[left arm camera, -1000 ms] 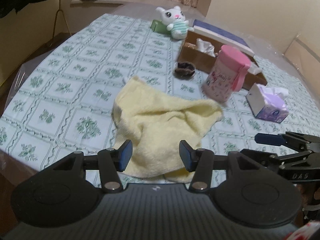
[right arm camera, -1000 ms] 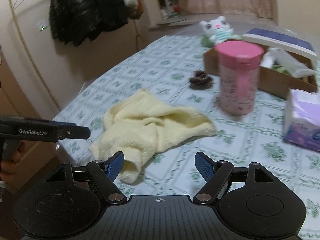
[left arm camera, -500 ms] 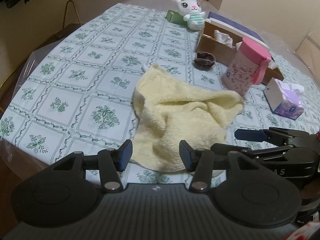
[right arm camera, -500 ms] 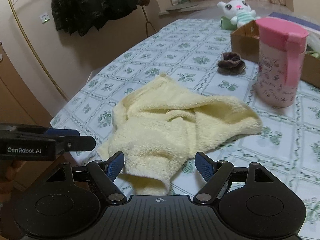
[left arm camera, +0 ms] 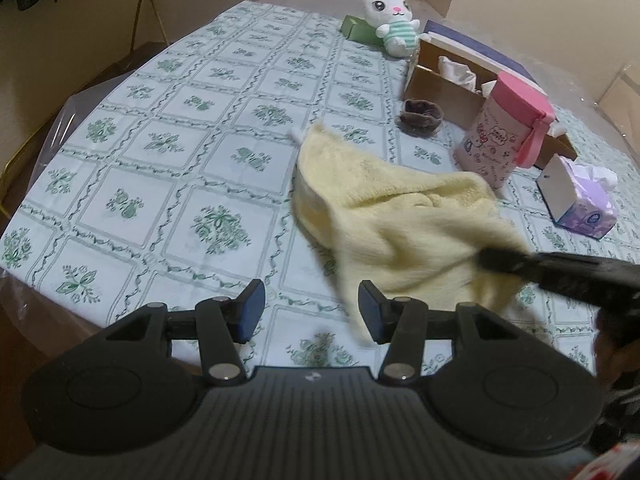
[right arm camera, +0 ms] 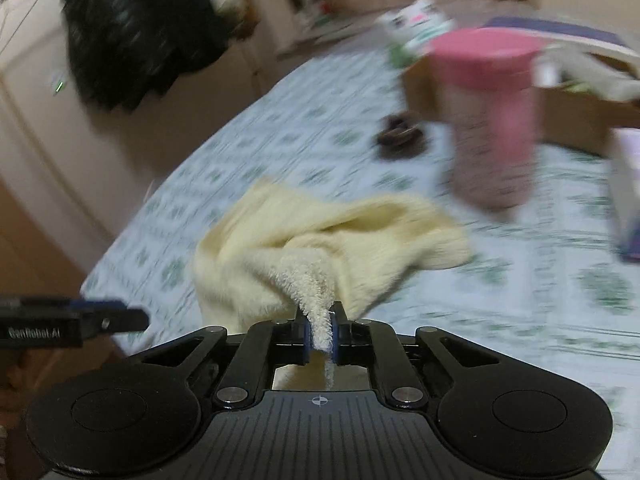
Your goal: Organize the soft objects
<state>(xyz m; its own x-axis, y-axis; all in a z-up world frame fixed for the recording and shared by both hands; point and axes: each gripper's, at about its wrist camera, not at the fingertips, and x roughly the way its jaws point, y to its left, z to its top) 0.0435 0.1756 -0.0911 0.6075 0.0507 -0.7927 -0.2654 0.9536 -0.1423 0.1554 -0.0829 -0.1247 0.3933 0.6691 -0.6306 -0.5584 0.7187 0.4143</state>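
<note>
Plainly, the right gripper [right arm camera: 319, 334] has its blue-padded fingers [right arm camera: 306, 334] clenched on a ridge of the pale yellow terry towel [left arm camera: 400, 224], so that a narrow strip of cloth stands pinched between them and the towel's near part is drawn up off the surface [left arm camera: 168, 168], a table covered in a white cloth with a green floral grid under clear plastic. Most of the towel lies crumpled near the surface's near edge, toward its right side. The left gripper [left arm camera: 311, 312] hovers over that near edge with its fingers [left arm camera: 251, 309] released and spread wide, holding nothing; its right finger is just beside the towel's hanging corner, though whether they touch cannot be told. Beyond the towel stand a pink-lidded cylindrical canister [left arm camera: 505, 128], a small dark brown fabric bundle [left arm camera: 420, 116], an open cardboard box [left arm camera: 444, 92] and a purple tissue box [left arm camera: 576, 196]. At the far edge sits a white plush bunny in a green-striped shirt [left arm camera: 390, 20]. The right wrist view is motion-blurred.
</note>
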